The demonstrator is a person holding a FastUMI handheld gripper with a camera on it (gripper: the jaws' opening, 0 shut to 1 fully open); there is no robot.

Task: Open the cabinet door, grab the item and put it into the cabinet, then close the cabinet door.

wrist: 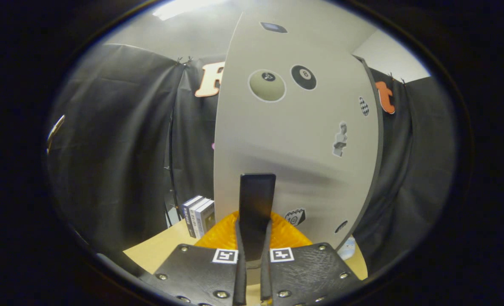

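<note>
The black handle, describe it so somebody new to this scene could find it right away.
Start at the big pale cabinet door covered in stickers, standing on the wooden table. Low on that door is the black handle, a tall flat upright bar. The gripper is closed on its lower end, and unlike the flat stickers, it stands out from the door.

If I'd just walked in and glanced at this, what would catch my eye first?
Most likely the big pale cabinet door straight ahead, dotted with stickers, among them a black eight-ball sticker near its top. Next, the gripper, its fingers closed on a dark flat handle standing in front of the door. A small stack of books stands on the table beside it.
</note>
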